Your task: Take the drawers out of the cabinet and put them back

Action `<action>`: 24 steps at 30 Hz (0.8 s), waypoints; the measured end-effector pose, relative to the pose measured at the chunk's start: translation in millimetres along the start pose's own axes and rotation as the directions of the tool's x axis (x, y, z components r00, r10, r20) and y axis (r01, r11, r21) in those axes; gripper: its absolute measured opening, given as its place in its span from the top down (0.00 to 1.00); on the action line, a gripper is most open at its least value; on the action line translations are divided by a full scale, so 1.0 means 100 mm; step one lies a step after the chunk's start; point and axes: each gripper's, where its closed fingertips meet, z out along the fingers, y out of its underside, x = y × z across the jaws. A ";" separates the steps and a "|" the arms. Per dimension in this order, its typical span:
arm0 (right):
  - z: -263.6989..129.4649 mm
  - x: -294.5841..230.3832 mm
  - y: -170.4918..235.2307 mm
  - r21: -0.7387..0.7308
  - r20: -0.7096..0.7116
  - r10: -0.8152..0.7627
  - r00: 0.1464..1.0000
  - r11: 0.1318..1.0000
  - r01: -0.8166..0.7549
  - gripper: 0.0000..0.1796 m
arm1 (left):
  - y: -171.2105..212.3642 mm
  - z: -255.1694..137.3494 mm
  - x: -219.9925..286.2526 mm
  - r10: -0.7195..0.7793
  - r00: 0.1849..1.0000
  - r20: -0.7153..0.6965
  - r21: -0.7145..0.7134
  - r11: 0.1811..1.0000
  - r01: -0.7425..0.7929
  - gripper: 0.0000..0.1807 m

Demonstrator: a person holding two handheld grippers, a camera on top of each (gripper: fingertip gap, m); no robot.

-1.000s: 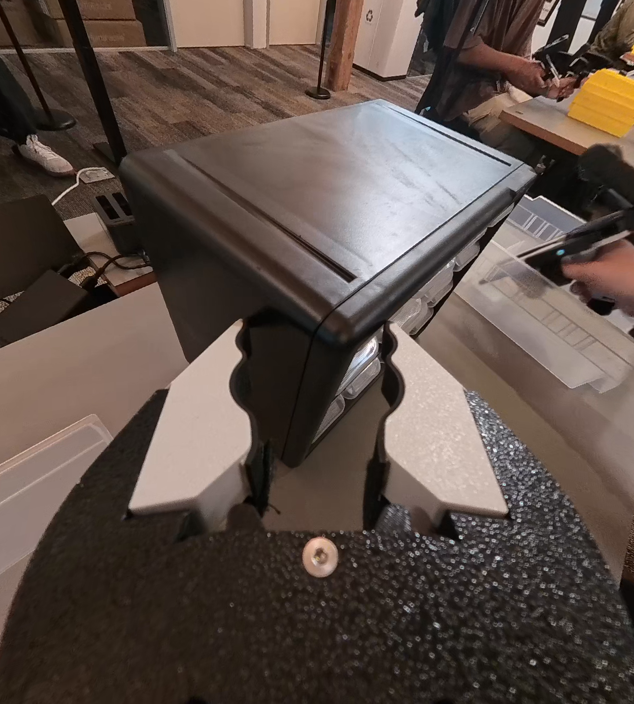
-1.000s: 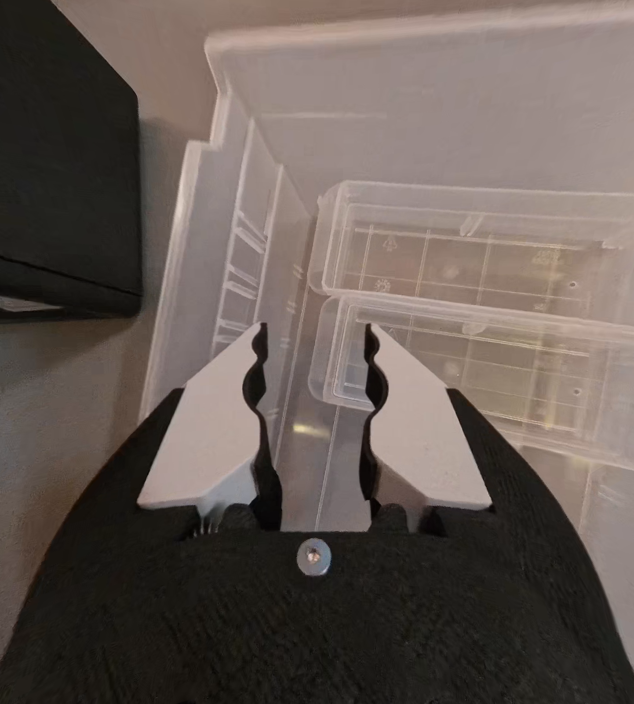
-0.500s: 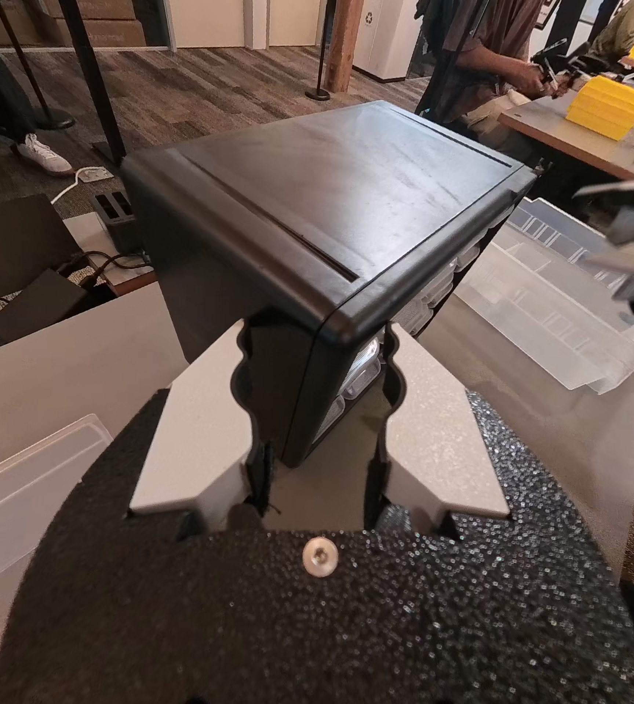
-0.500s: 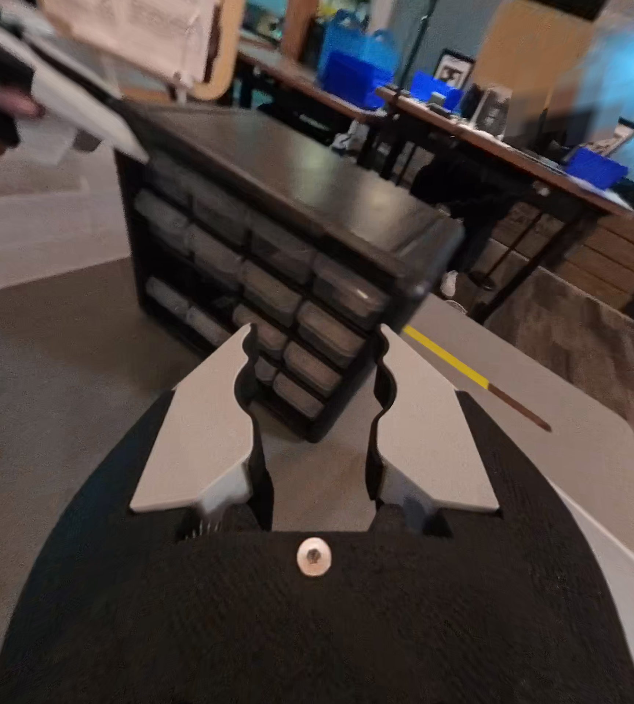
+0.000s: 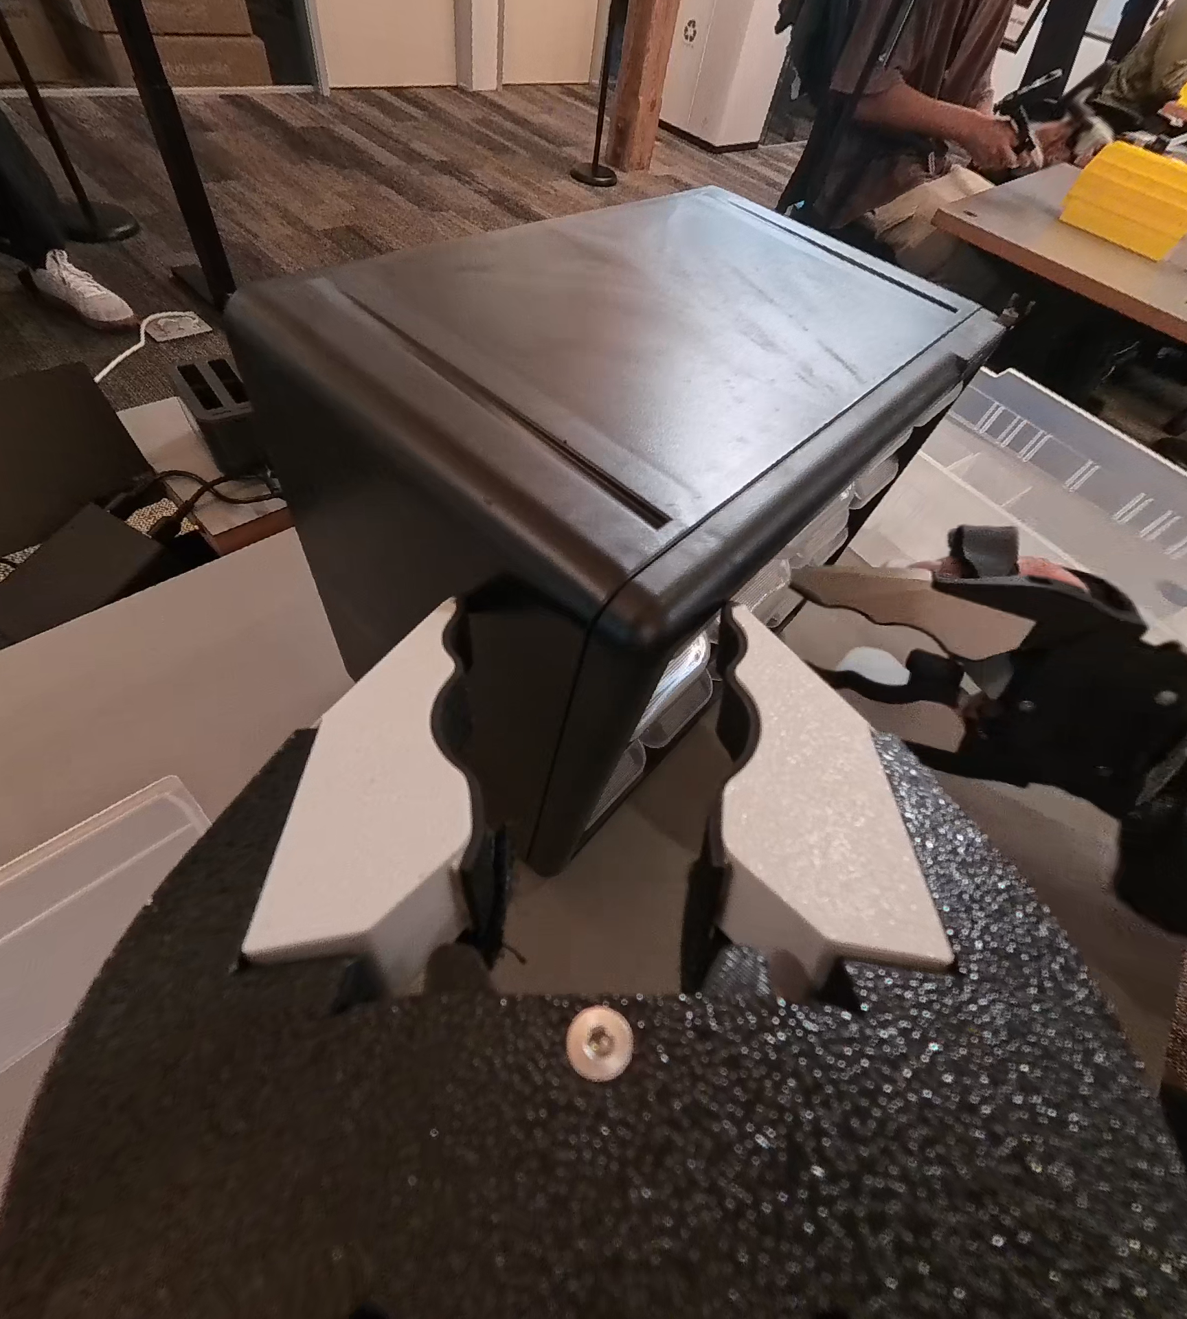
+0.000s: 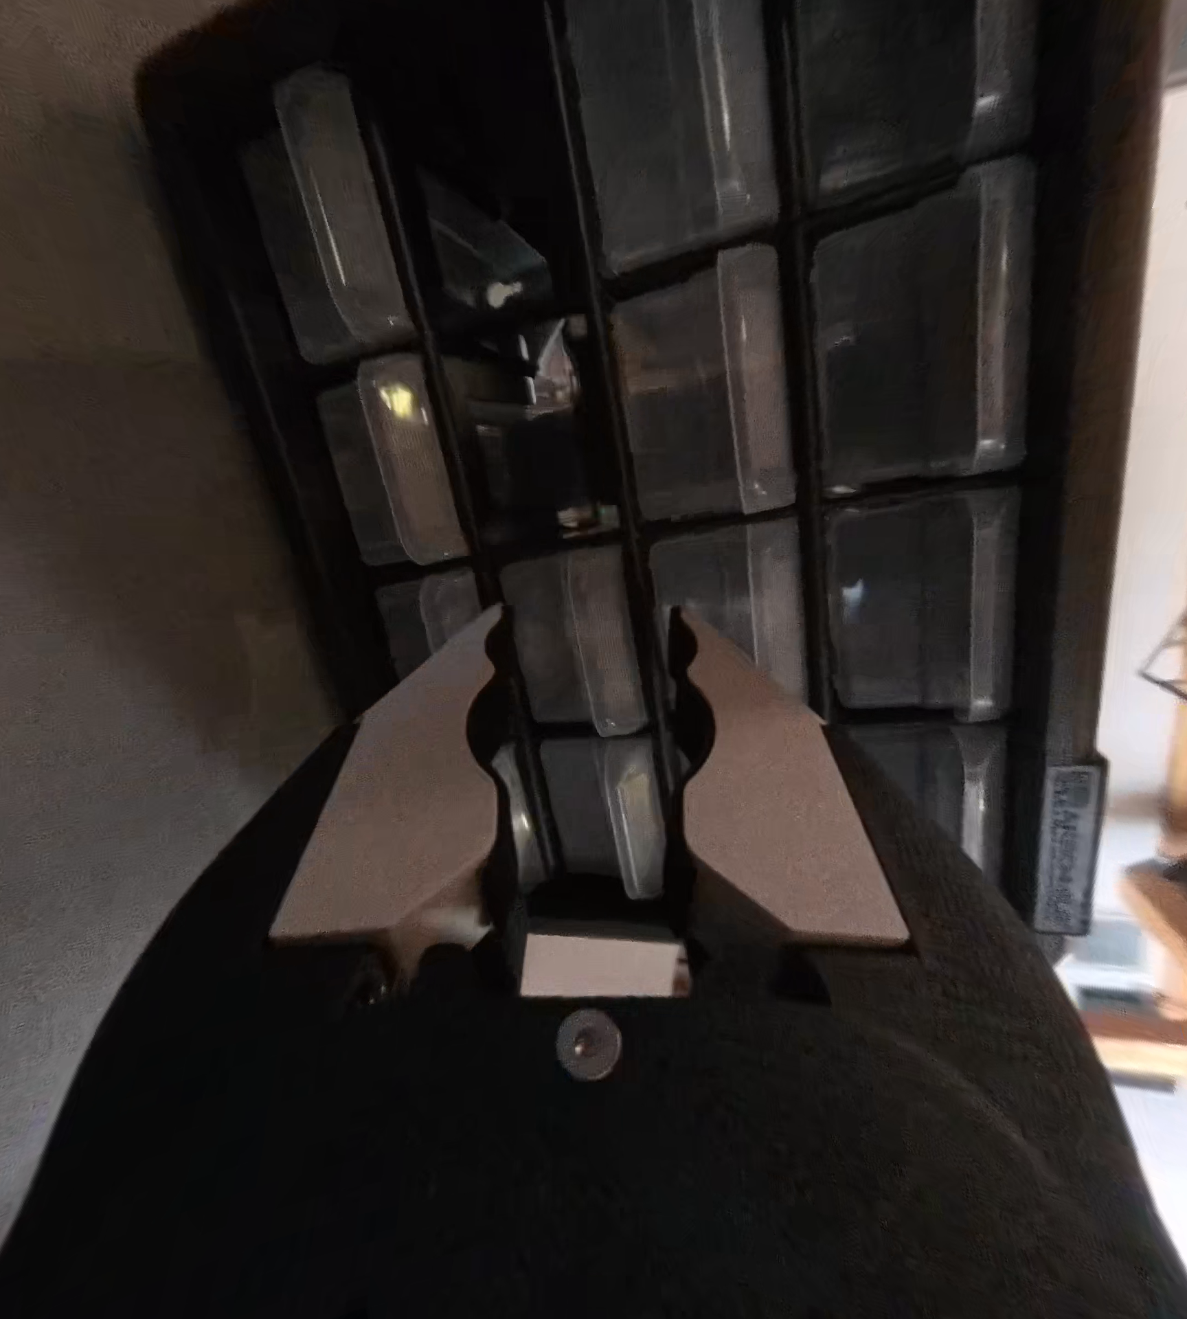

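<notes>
A black drawer cabinet [image 5: 648,371] stands on the grey table. My left gripper [image 5: 591,621] is open and straddles the cabinet's near upper corner, one finger along the side wall and one by the front. My right gripper [image 6: 587,621] is open and empty, rolled sideways, close to the cabinet front [image 6: 1069,499]. A clear drawer [image 6: 576,671] sits in its slot just past the fingertips. Two slots [image 6: 505,371] in that column look empty and dark. The right gripper also shows in the left wrist view [image 5: 819,635], level with the drawer fronts.
A large clear plastic bin [image 5: 1076,485] lies on the table right of the cabinet. A clear lid [image 5: 41,928] lies at the lower left. Behind, a person [image 5: 897,86] works at another table with yellow bins [image 5: 1140,193]. Cables and a black box [image 5: 219,421] sit behind the table.
My right gripper swung away from the clear bin holding two drawers, turned toward the cabinet and came close to its drawer fronts. My left gripper and the cabinet stayed put.
</notes>
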 end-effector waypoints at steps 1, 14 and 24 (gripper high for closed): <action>0.01 0.02 0.02 -0.016 -0.034 -0.053 0.998 0.999 0.052 0.78 | 0.00 0.00 0.00 0.000 1.000 0.000 0.000 1.000 0.000 0.62; -0.15 0.01 0.07 -0.117 -0.131 -0.220 0.967 0.972 0.206 0.94 | 0.00 0.00 -0.01 0.000 1.000 -0.001 0.001 1.000 0.000 0.62; -0.61 -0.14 -0.05 -0.083 -0.104 -0.238 0.966 0.970 0.230 0.94 | 0.00 0.00 -0.01 -0.001 1.000 0.000 0.003 1.000 0.001 0.62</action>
